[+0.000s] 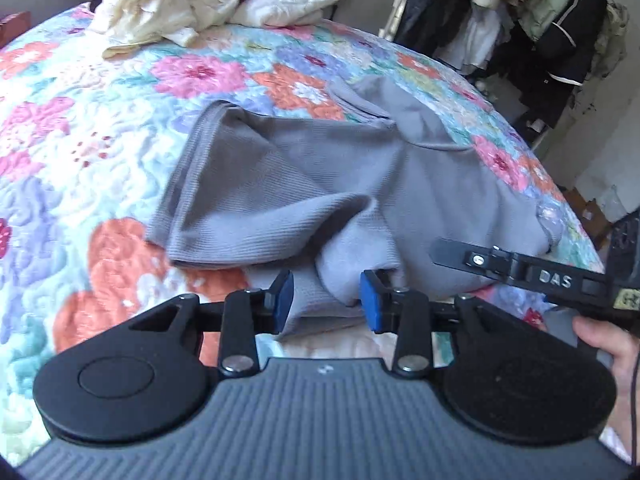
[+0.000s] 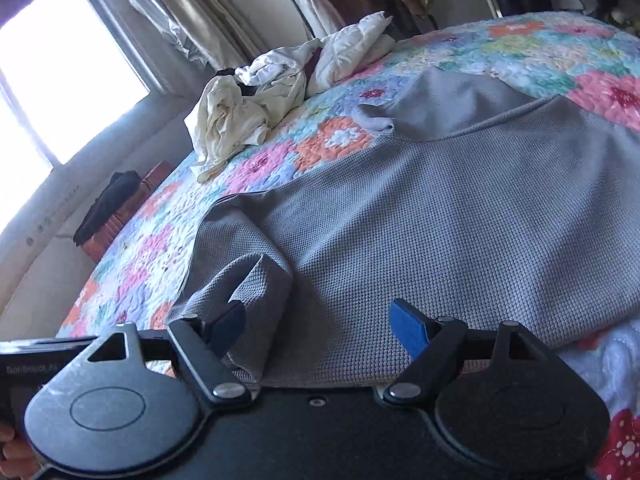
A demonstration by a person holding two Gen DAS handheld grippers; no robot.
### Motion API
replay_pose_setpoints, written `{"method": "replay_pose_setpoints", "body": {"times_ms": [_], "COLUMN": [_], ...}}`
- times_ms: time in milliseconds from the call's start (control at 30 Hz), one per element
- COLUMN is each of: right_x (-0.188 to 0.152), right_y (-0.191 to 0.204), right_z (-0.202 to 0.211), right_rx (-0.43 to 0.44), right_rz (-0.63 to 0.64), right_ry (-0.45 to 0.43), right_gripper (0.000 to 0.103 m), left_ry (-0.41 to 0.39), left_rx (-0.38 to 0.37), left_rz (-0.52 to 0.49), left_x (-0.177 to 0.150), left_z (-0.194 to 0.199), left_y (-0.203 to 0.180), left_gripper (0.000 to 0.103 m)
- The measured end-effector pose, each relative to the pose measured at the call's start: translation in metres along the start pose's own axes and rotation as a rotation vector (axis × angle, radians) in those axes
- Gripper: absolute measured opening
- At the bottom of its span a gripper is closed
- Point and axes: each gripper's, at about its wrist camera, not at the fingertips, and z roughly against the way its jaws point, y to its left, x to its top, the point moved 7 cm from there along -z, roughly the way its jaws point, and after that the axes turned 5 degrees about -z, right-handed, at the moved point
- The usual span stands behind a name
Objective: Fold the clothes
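My left gripper [image 1: 326, 300] stands with its blue pads apart, and a bunched fold of the grey ribbed garment [image 1: 320, 184] lies between them; the pads are near the cloth on both sides, but I cannot tell whether they are touching it. My right gripper [image 2: 320, 330] is spread wide, jaws well apart, low over the same grey garment [image 2: 440, 216]; its left pad sits just beside a raised roll of the cloth at the near edge, the right pad over flat fabric. In the left wrist view the right gripper's [image 1: 500, 262] black finger reaches in over the garment's right side, with my hand [image 1: 612, 344] behind it.

The garment lies crumpled on the floral quilt [image 1: 100, 128], its near end rucked up toward my grippers and a sleeve or corner folded back at its far side. Beyond the garment, at the far edge of the quilt, is a heap of cream and white clothes [image 1: 192, 4]. Past the quilt's right edge dark garments hang on a rack [image 1: 532, 20]. In the right wrist view a bright window [image 2: 60, 68] lies left of the quilt
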Motion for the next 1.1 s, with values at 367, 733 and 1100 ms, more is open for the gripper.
{"method": "replay_pose_setpoints", "body": {"times_ms": [367, 733, 1100], "right_x": [-0.036, 0.006, 0.059], "right_y": [0.062, 0.058, -0.099], "right_z": [-0.011, -0.028, 0.045], "right_rx": [-0.161, -0.14, -0.377], "right_rz": [0.615, 0.526, -0.025], "right_ry": [0.01, -0.059, -0.005], "right_gripper": [0.072, 0.006, 0.007], "left_ry": [0.031, -0.034, -0.094], "left_rx": [0.09, 0.167, 0.07], "left_rz": [0.089, 0.023, -0.069], "left_x": [-0.007, -0.006, 0.0], "left_z": [-0.026, -0.036, -0.04], "left_y": [0.023, 0.02, -0.016], "left_gripper": [0.033, 0.032, 0.034]}}
